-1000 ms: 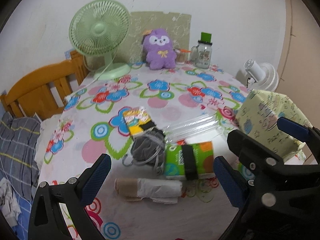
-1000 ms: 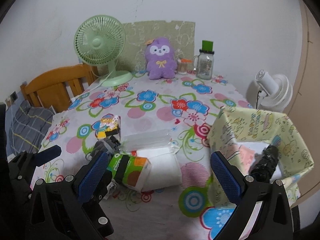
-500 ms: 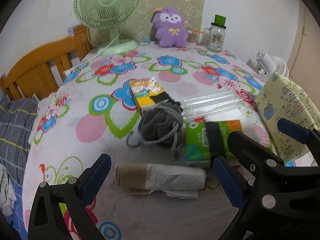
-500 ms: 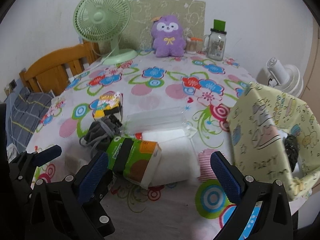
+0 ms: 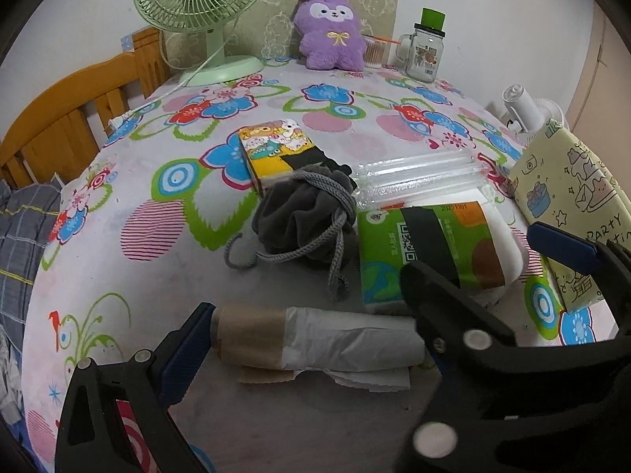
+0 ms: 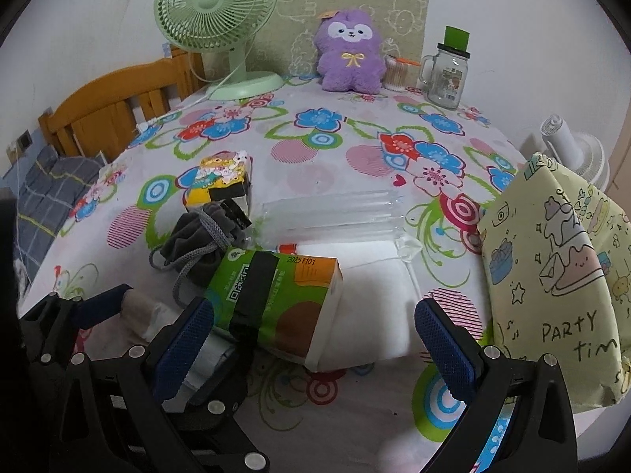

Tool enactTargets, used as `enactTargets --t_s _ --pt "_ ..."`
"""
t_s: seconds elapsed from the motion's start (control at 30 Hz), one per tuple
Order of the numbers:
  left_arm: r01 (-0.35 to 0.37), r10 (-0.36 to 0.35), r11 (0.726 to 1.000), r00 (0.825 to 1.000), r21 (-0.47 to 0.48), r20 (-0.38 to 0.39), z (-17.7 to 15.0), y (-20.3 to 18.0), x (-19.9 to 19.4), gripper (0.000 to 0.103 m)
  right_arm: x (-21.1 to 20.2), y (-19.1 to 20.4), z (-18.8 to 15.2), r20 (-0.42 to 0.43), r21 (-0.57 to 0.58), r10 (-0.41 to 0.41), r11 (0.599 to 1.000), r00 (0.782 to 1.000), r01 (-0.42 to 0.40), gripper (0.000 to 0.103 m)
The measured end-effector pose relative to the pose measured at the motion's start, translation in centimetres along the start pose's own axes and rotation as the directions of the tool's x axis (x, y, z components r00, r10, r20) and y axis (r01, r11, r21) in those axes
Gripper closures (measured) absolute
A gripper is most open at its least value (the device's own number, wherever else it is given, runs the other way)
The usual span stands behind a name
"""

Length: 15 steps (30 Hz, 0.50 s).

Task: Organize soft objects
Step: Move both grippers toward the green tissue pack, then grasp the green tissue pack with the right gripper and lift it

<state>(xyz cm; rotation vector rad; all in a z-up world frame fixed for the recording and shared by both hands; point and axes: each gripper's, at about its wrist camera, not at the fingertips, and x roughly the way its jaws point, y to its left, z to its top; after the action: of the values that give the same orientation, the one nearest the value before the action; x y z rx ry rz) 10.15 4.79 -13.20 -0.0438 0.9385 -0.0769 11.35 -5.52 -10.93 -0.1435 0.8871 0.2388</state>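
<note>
**Soft things heaped at the near edge of the flowered bench**

Flowered cloth covers the bench (image 5: pixel 165 236), and at its far side against the wall stand a green fan (image 5: pixel 201 8), a purple plush toy (image 5: pixel 331 35) and a glass jar (image 5: pixel 426 55) with a green lid. Nearer, a cartoon-printed tissue pack (image 5: pixel 276 149) lies beside a grey drawstring pouch (image 5: pixel 303 216), and the two touch. Just right of the pouch sits a green tissue pack (image 6: pixel 276 295), leaning on a white folded pad (image 6: pixel 374 307), with a clear zip bag (image 6: pixel 335 213) behind them.

At the front edge lies a roll of bags (image 5: pixel 315 339), brown paper at one end, pale plastic at the other. The left gripper (image 5: pixel 311 343) is down around it: jaws spread, one blue pad at the brown end, the other at the plastic end, not yet pressing it that I can see.

The right gripper (image 6: pixel 315 339) hovers with jaws wide apart in front of the green tissue pack and the pad, holding nothing. To its right stands the yellow party bag (image 6: pixel 552 276), upright at the bench corner.
</note>
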Motion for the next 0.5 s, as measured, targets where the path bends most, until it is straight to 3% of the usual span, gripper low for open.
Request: enactTargets --t_s 0.5 --pt "-0.017 0.016 1.0 0.999 0.013 0.043 -0.2 0.4 -0.1 0.012 1.4 1.0 0.5 0.008 -0.011 -0.005 1.0 1.0 0.005 0.0"
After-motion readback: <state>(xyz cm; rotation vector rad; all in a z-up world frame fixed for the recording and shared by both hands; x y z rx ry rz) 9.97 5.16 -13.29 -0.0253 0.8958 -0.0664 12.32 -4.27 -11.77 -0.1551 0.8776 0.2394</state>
